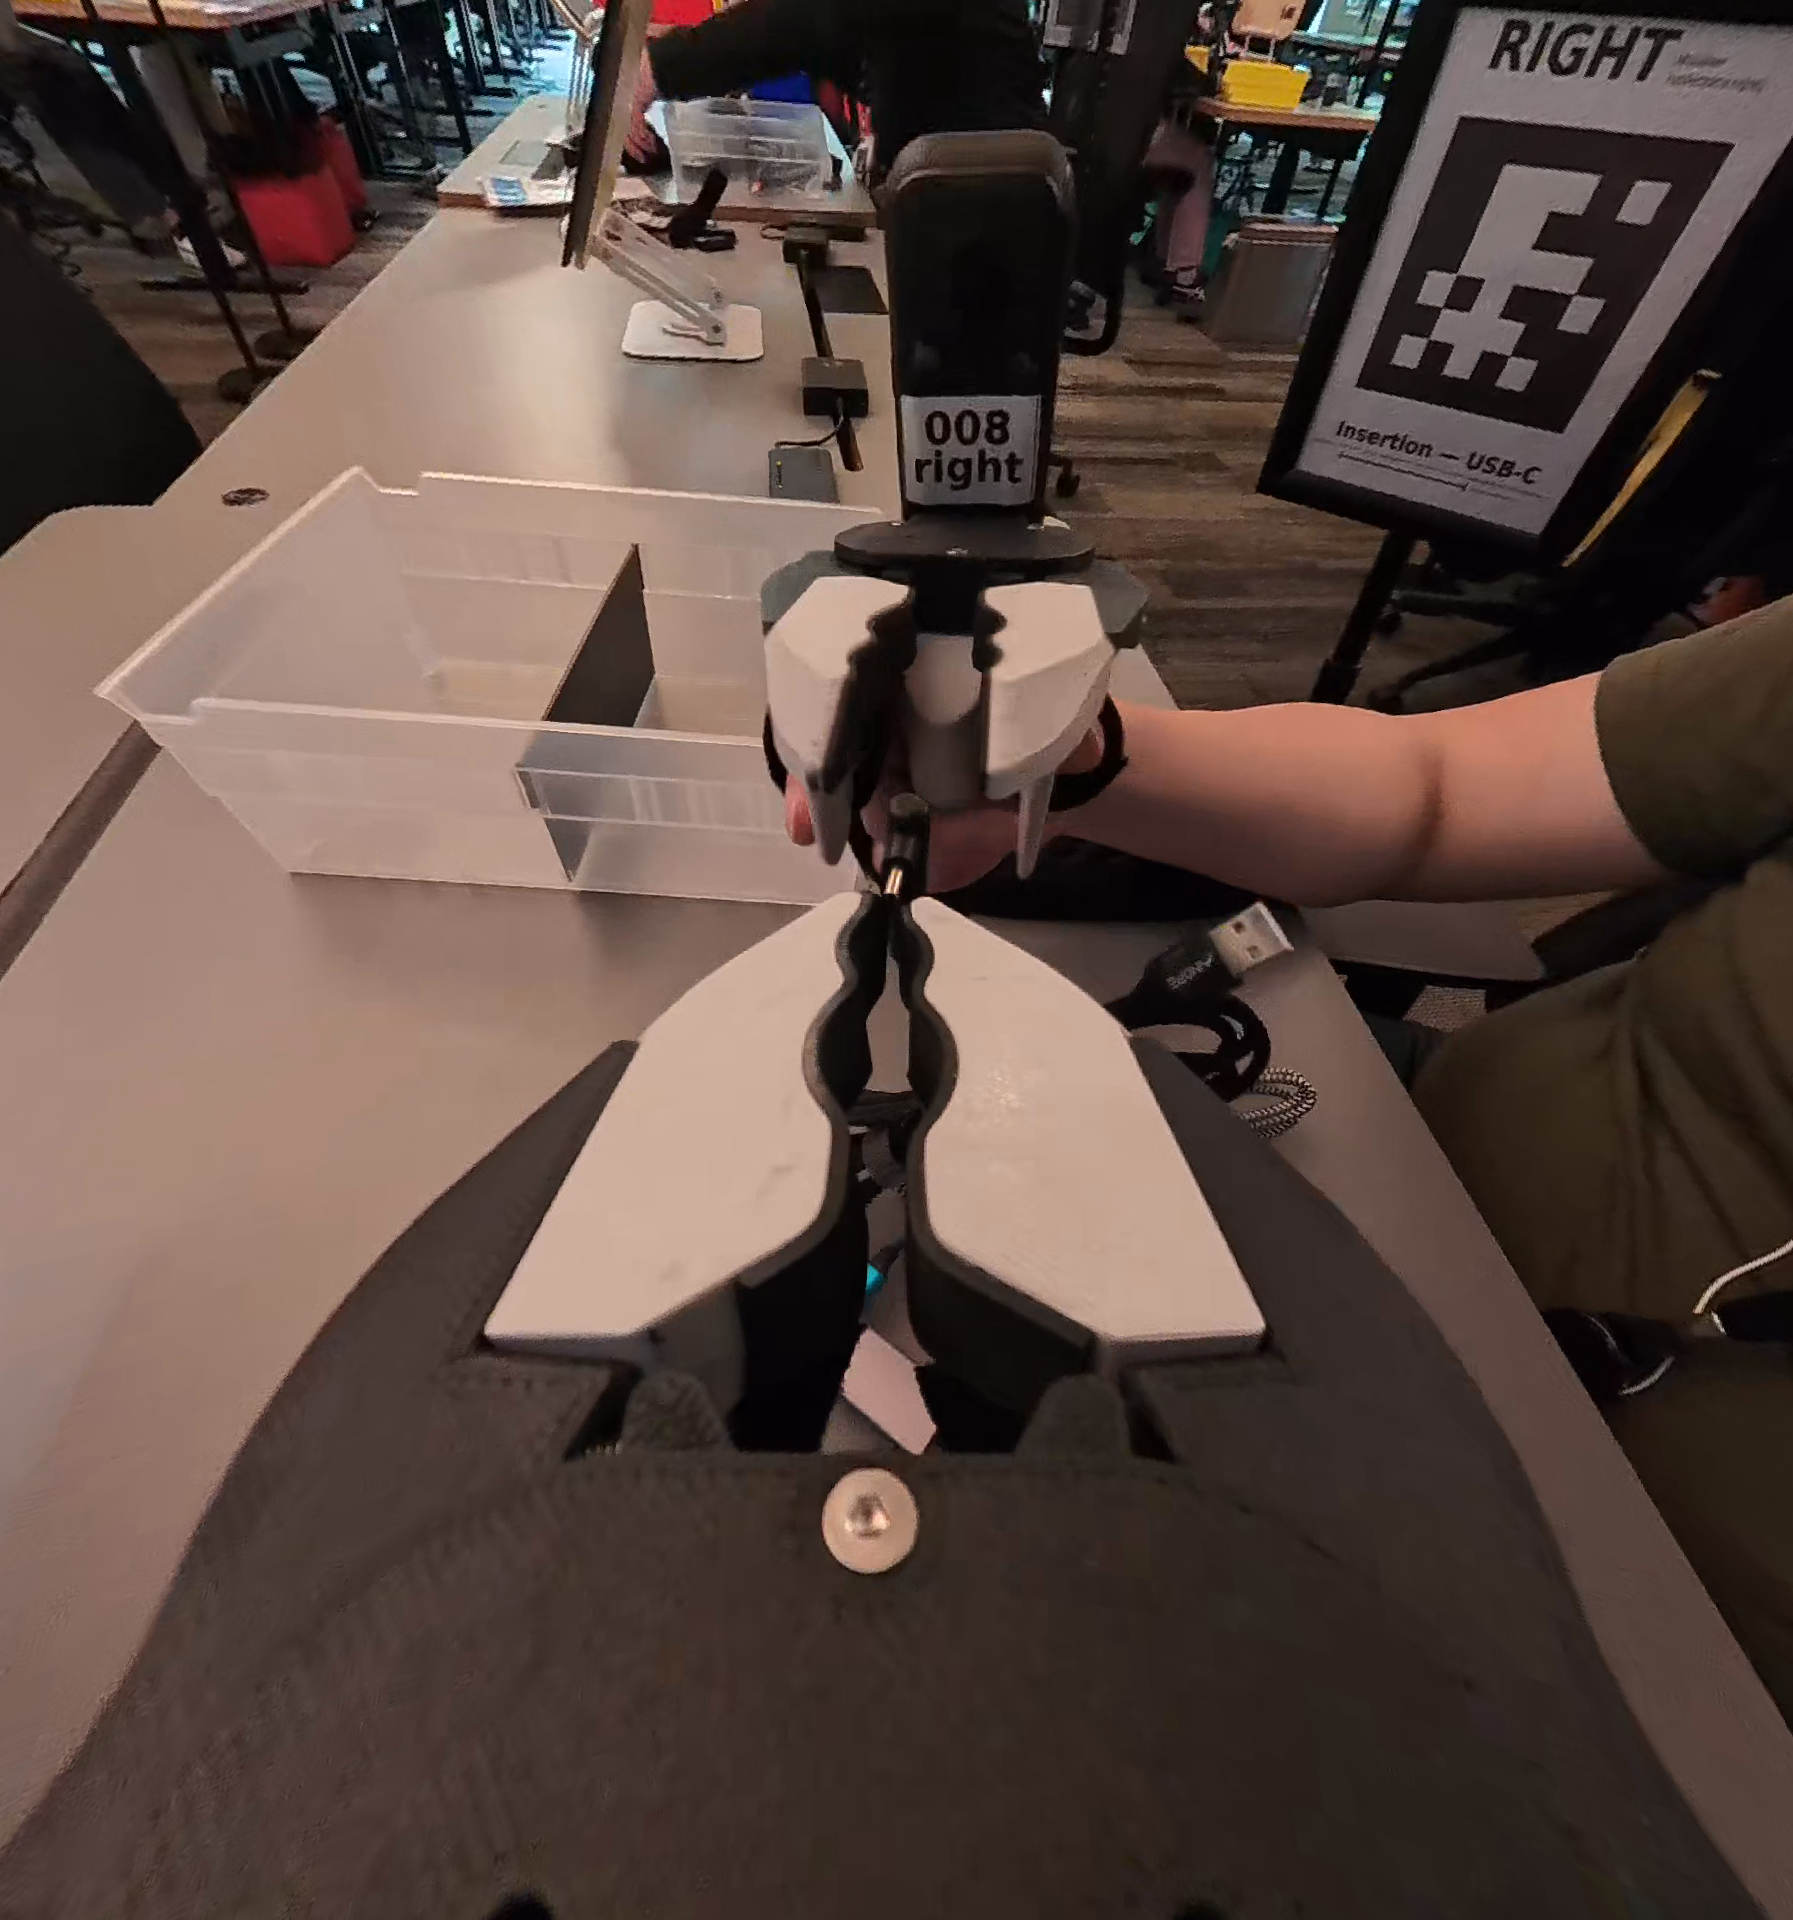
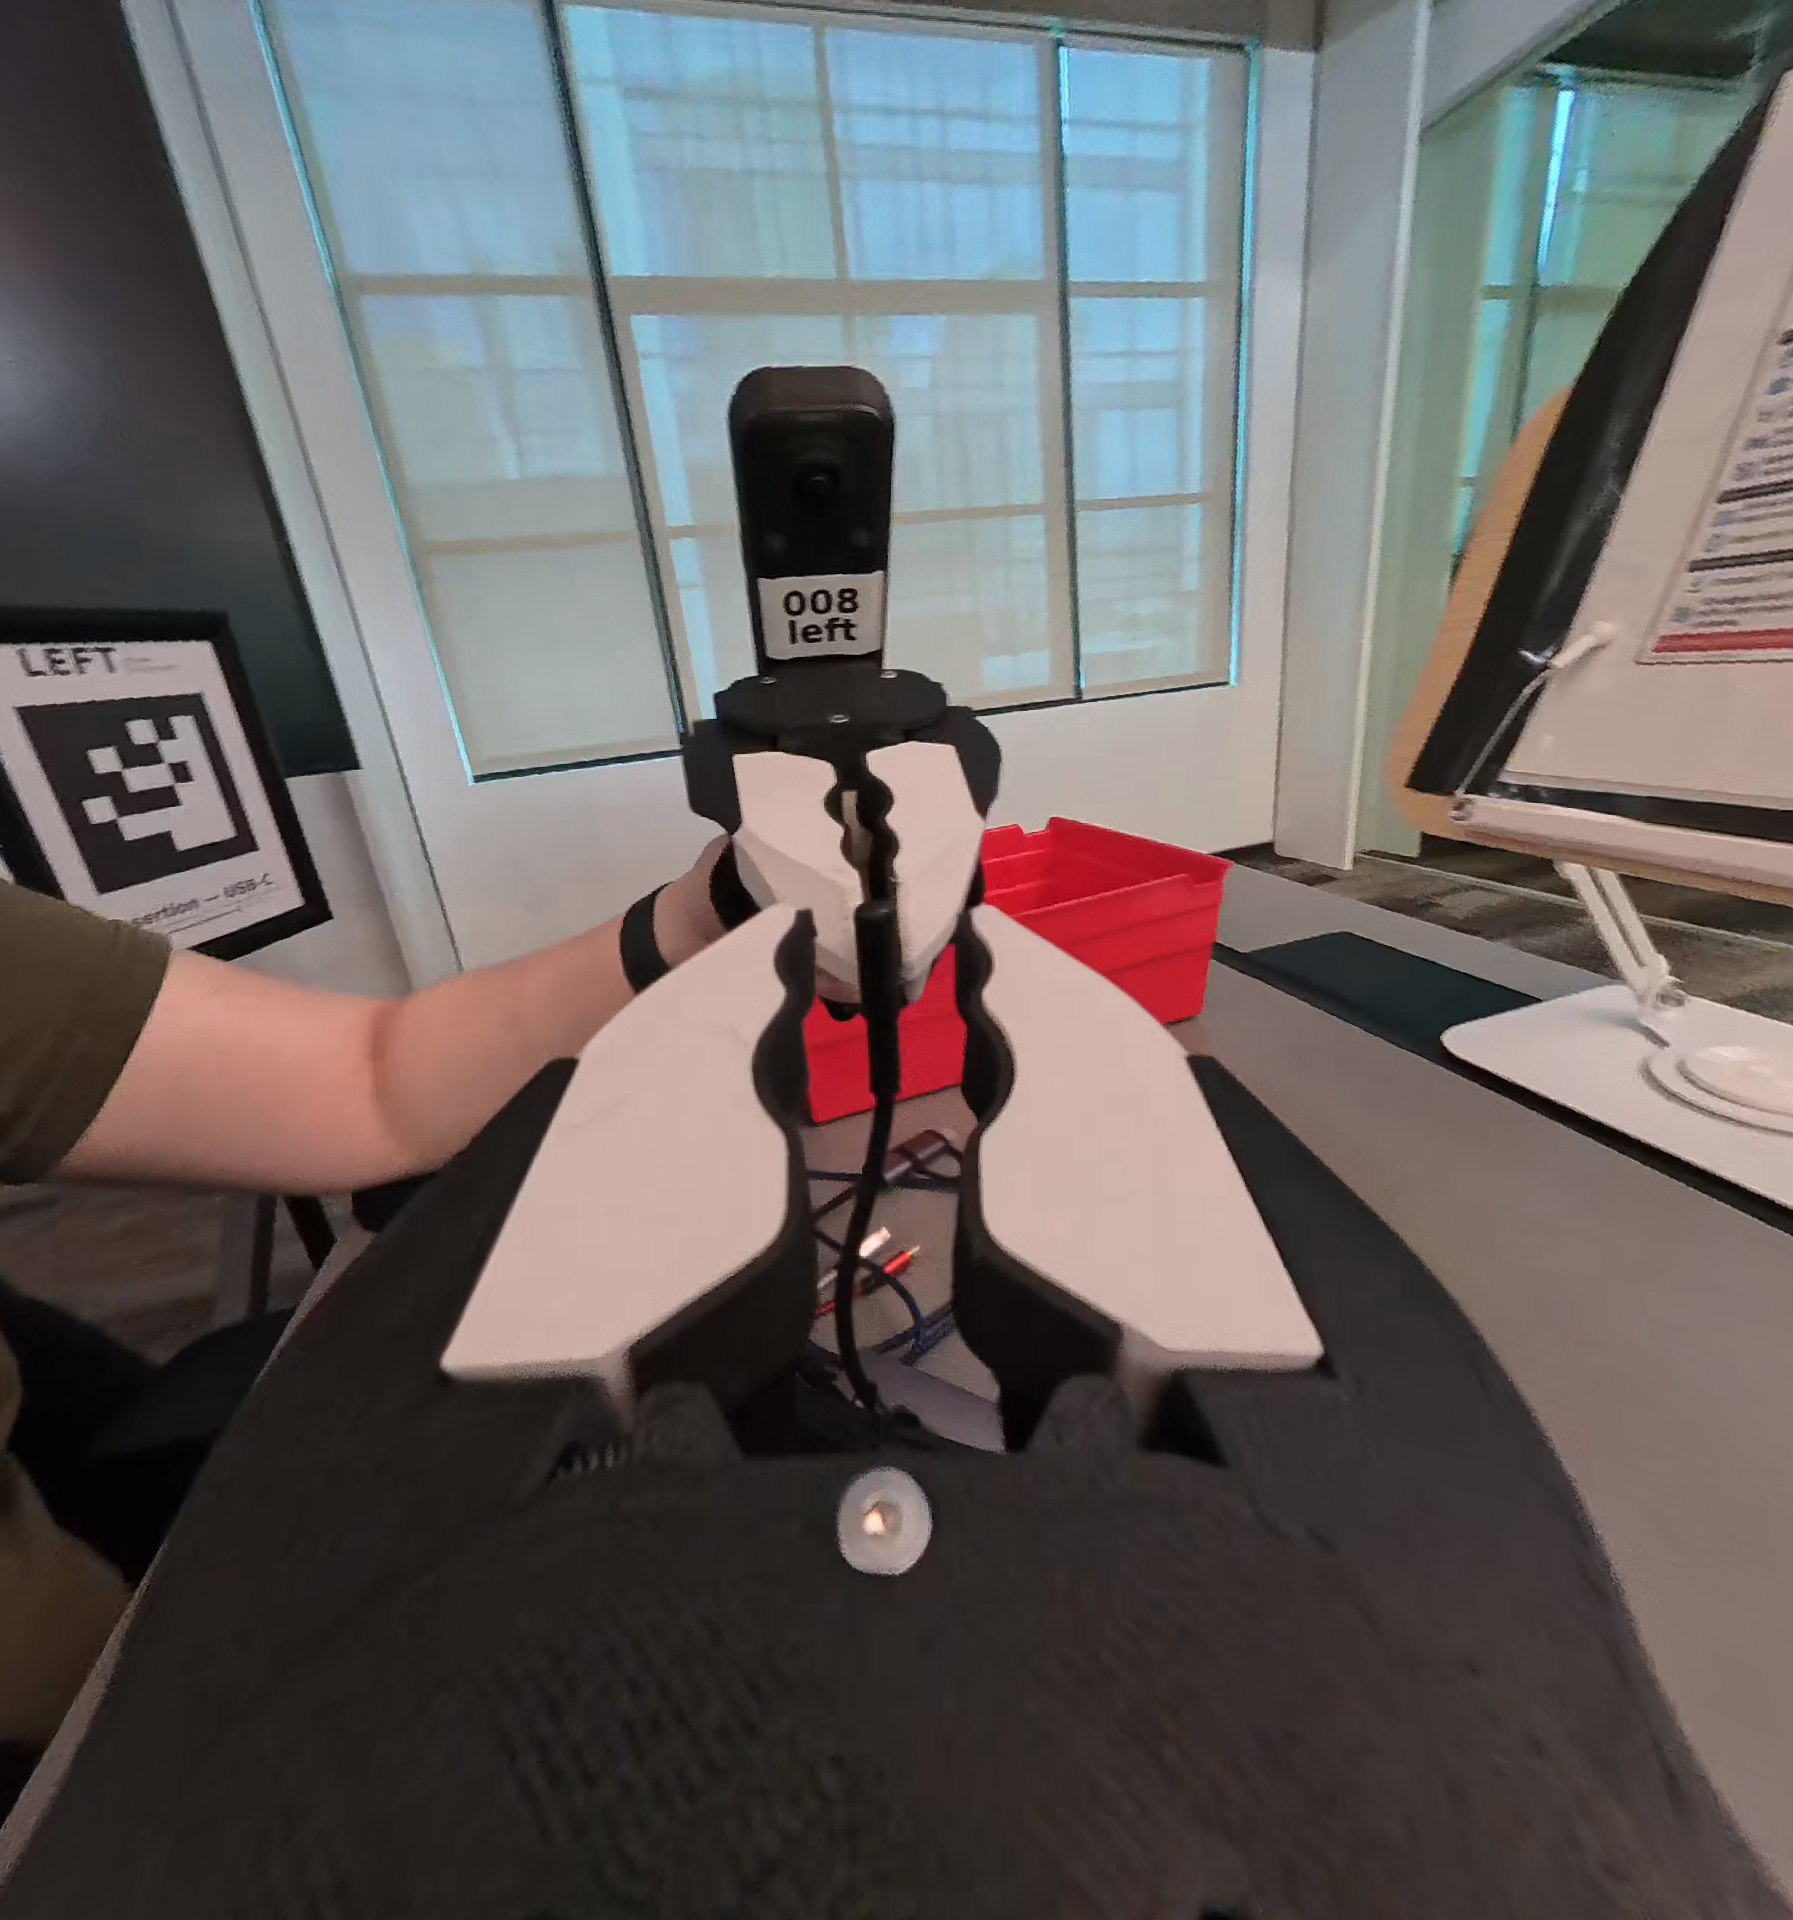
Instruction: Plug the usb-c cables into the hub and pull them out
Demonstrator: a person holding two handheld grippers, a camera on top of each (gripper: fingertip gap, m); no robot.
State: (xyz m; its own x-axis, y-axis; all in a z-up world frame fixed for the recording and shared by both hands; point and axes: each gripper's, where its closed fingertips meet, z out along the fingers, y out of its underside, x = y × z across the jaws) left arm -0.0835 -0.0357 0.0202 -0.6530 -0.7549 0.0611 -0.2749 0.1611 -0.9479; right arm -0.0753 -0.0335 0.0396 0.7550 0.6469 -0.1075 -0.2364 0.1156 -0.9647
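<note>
My left gripper (image 1: 887, 909) is shut on a black cable, whose plug end (image 1: 900, 847) pokes out past the fingertips. It faces my right gripper (image 1: 928, 857) closely, in the air above the grey table. In the right wrist view my right gripper (image 2: 879, 930) is open, its fingers on either side of the black cable (image 2: 876, 1039) without pinching it. The cable hangs from the left gripper (image 2: 871, 883) down to the table. Below lie several loose cables (image 2: 871, 1252) and a grey flat piece (image 2: 949, 1392), perhaps the hub, mostly hidden.
A clear plastic bin (image 1: 404, 707) stands on the table behind the right gripper. A red bin (image 2: 1089, 935) stands behind the left gripper. A USB-A plug (image 1: 1250, 935) and a braided cable (image 1: 1276, 1101) lie near the table edge. A white stand base (image 2: 1702, 1070) is at the right. My two grippers' fingertips are within a few centimetres of each other.
</note>
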